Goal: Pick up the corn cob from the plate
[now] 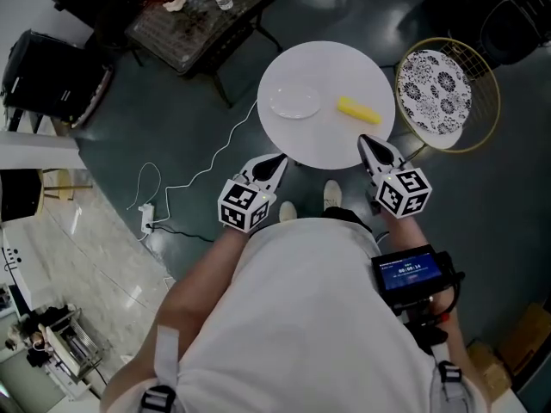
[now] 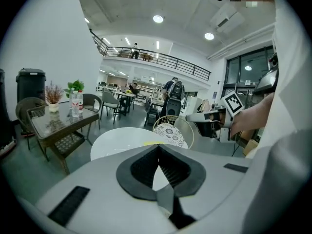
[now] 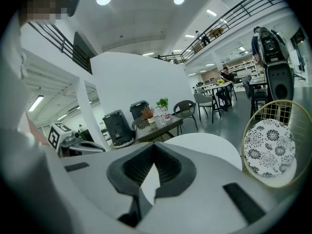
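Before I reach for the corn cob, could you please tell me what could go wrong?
The right gripper is shut; unless opened first, it may shove the corn cob. The cob lies on the bare table, beside the clear plate, so a nudge could roll it toward the edge. The plate is faint and easy to clip.

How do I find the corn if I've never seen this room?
Look for the round white table on the dark floor. On it, to the right of the round plate, toward the flowery chair cushion, lies the corn cob. It is the only yellow thing there, a short stick on bare tabletop.
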`<state>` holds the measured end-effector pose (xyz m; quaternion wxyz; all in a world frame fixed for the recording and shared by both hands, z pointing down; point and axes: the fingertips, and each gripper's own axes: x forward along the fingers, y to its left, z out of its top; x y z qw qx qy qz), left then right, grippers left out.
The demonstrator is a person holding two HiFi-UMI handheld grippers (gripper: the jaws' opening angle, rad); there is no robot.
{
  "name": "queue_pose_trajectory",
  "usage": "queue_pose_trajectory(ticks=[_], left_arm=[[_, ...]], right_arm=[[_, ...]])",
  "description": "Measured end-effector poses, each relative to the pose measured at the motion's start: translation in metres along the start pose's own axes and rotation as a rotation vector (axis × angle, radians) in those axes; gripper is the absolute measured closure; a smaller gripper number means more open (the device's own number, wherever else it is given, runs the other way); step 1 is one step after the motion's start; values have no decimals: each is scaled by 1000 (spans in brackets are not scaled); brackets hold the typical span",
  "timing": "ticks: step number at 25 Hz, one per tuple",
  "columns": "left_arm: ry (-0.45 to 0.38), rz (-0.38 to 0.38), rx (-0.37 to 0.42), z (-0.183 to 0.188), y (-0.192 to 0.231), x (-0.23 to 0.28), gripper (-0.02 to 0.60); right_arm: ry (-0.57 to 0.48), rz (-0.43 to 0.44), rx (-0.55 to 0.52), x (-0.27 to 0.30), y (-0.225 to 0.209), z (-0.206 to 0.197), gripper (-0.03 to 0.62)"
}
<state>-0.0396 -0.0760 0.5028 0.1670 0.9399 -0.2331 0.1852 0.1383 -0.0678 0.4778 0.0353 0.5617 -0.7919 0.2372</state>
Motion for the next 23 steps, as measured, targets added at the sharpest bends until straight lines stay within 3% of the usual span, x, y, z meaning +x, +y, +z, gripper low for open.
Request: queue_pose_trajectory(ticks=[7, 14, 23], left_arm=[[13, -62, -3, -5, 4, -5, 574], [19, -94, 19, 3, 8, 20, 574], [25, -131, 30, 6, 6, 15, 574]], right_arm=[[-13, -45, 38, -17, 24, -15, 586], [-32, -68, 46, -15, 5, -12, 585], [-44, -93, 44, -20, 17, -6, 585]])
